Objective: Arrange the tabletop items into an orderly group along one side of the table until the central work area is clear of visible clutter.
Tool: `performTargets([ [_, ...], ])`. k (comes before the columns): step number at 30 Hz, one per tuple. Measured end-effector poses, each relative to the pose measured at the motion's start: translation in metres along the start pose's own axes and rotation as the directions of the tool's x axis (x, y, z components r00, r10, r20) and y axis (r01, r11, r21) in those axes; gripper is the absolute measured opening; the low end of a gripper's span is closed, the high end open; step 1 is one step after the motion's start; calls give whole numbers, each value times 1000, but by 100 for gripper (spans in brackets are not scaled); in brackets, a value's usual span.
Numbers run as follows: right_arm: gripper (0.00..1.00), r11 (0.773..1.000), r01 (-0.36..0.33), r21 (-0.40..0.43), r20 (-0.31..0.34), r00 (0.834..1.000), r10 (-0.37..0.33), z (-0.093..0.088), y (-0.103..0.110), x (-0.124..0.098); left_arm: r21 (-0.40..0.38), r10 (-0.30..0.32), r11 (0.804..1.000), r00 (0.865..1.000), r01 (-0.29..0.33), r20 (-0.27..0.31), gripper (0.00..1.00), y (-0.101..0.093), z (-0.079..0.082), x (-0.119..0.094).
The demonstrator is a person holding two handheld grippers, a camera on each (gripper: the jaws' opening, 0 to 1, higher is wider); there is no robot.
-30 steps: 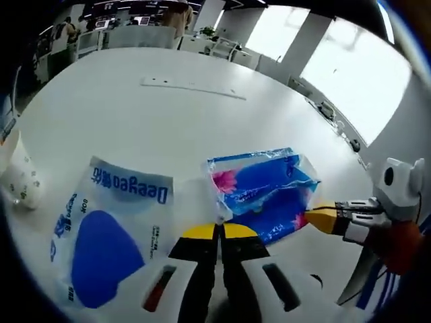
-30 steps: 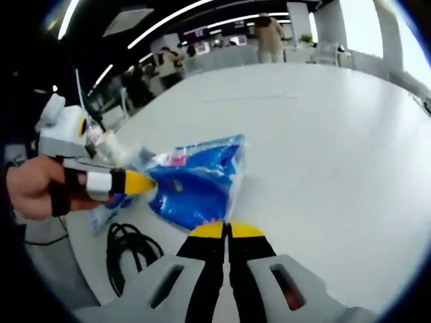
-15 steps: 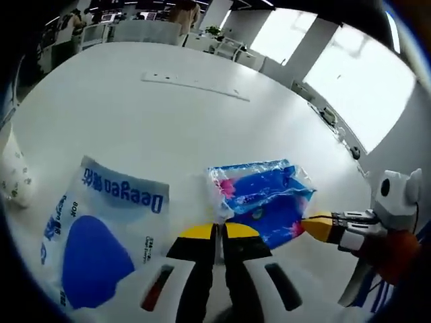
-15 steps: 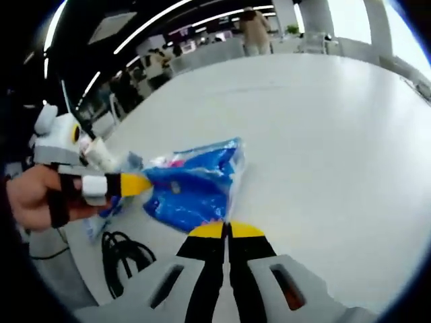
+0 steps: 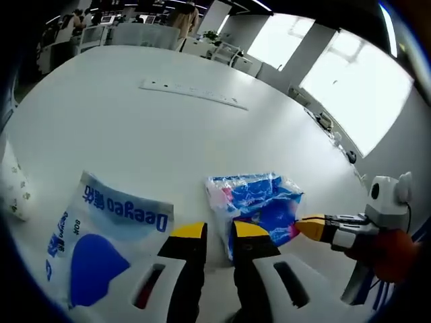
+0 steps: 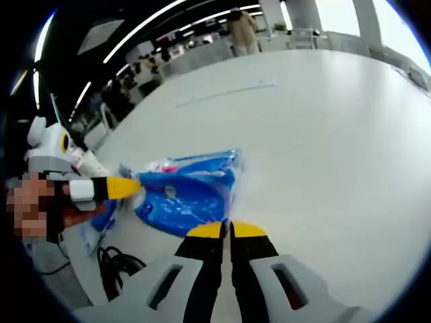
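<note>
A blue tissue packet (image 5: 259, 202) with pink flowers lies on the white table (image 5: 155, 134), just ahead of my left gripper (image 5: 219, 231). Its yellow-tipped jaws stand open on either side of the packet's near corner, holding nothing. My right gripper (image 5: 306, 225) comes in from the right, its tip at the packet's right corner. In the right gripper view the same packet (image 6: 185, 195) lies ahead of my right gripper (image 6: 227, 230), shut on its clear plastic edge. The left gripper (image 6: 128, 187) is at the packet's far left end.
A white and blue Deeyeo bag (image 5: 108, 229) lies left of the packet, and a patterned paper cup (image 5: 13, 188) is further left. A black cable (image 6: 118, 266) coils near the table edge. A long white strip (image 5: 192, 94) lies far across the table. People stand beyond it.
My left gripper was shut on the packet's corner and has now opened and let it go. The right gripper stays shut at the other end. Both views have shifted a little.
</note>
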State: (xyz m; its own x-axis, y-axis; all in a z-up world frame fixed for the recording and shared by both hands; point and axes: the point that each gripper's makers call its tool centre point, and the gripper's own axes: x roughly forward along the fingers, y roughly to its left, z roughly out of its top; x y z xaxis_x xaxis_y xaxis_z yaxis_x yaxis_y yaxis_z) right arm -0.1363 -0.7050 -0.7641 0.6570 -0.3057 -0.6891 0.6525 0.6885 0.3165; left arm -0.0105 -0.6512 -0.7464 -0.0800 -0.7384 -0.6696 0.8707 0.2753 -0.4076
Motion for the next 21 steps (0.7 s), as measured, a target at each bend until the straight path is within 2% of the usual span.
performTargets([
  [3,1,1000,5,-11,6,1000,-5,0,-1,-1,38,-5,999,1000,6,-5,14,-3,-3,-7],
  [12,5,1000,-16,-14,25,1000,17,3,4,-6,69,-6,998,1000,6,-1,15,2,-9,-23],
  [13,4,1000,-18,-22,20,1000,18,2,4,-6,83,-4,997,1000,4,0,15,2,-9,-26],
  [15,4,999,-19,-33,18,1000,19,0,5,-8,162,6,987,1000,-5,-7,14,2,-11,-32],
  [21,6,998,-22,-54,14,1000,23,0,9,-14,155,13,988,1000,-13,0,14,7,-15,-47],
])
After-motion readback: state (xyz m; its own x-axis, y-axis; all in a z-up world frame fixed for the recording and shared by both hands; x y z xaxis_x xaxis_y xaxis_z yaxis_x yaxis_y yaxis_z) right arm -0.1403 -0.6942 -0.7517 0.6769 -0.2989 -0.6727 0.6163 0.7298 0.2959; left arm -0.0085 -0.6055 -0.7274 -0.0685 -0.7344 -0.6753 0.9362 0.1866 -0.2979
